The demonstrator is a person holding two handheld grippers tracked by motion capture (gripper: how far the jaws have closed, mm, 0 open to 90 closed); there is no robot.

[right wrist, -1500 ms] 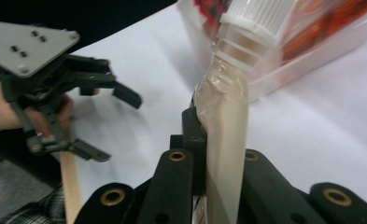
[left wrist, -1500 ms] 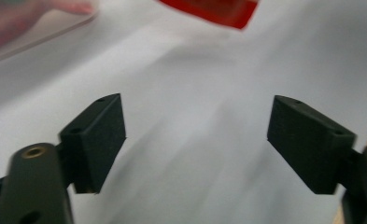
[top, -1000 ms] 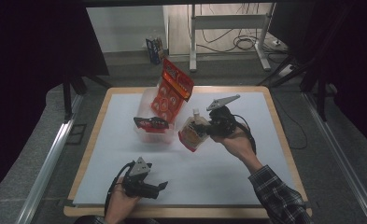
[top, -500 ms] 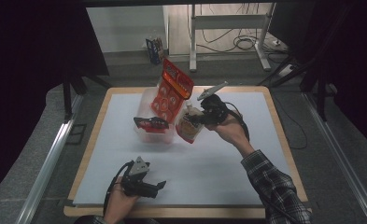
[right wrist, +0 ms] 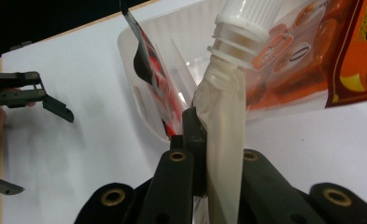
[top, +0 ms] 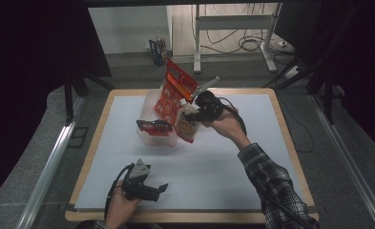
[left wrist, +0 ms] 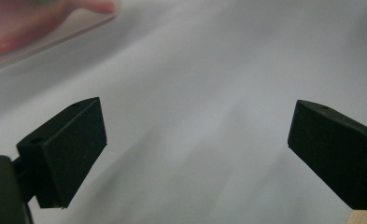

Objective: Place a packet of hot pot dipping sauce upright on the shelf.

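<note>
My right gripper (top: 191,113) is shut on an orange spout pouch (top: 187,126) with a white cap (right wrist: 246,18) and holds it in the air against the right side of a clear plastic bin (top: 151,102). In the right gripper view the jaws (right wrist: 204,140) pinch the pouch's pale edge (right wrist: 224,135) just below the spout. A tall red snack bag (top: 174,88) stands in the bin, and a black and red packet (top: 153,126) leans at its front. My left gripper (top: 151,190) rests near the front edge, open, with only white table between its jaws (left wrist: 195,154).
The white table (top: 223,167) has a wooden rim (top: 185,217). The bin's blurred corner (left wrist: 45,32) is at the top left of the left gripper view. Beyond the table's far edge stand a metal frame (top: 233,24) and floor cables (top: 252,45).
My right gripper has carried the pouch up and to the left, from the table's middle to the bin's side. The left gripper has stayed put.
</note>
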